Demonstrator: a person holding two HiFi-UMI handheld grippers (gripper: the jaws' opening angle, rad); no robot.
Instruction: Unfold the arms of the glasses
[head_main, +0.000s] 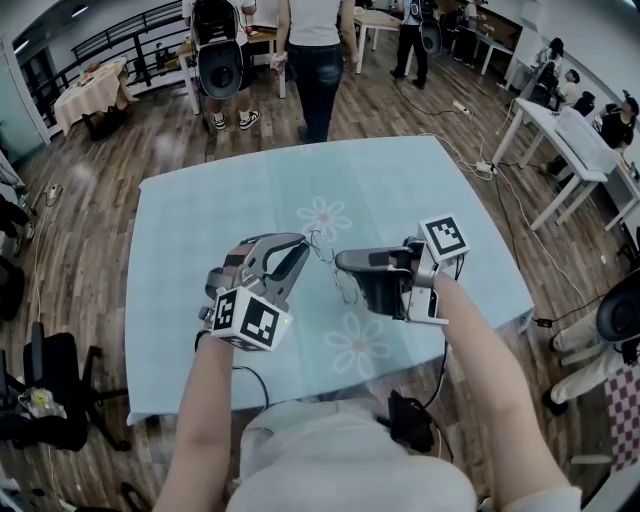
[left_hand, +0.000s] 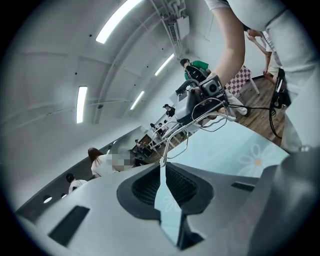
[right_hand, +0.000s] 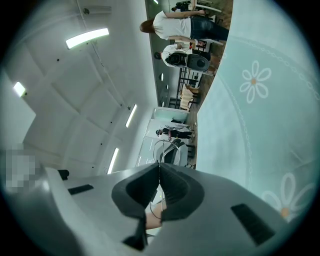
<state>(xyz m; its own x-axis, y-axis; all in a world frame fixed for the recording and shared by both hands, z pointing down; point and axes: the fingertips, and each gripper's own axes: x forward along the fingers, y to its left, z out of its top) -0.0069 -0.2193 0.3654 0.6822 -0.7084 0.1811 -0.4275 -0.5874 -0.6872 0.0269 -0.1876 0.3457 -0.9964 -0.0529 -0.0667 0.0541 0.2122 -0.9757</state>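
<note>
Over the middle of the square table with its pale turquoise, flower-printed cloth (head_main: 400, 180), a pair of thin wire-framed glasses (left_hand: 192, 124) hangs clear of the cloth between two tools. The grey left gripper (head_main: 300, 248) has its jaws nipped onto the end of one wire arm. The dark right gripper (head_main: 348, 263) is clamped tight on the frame. Both bare forearms reach out over the table's near edge, with the grippers roughly level and tip to tip.
</note>
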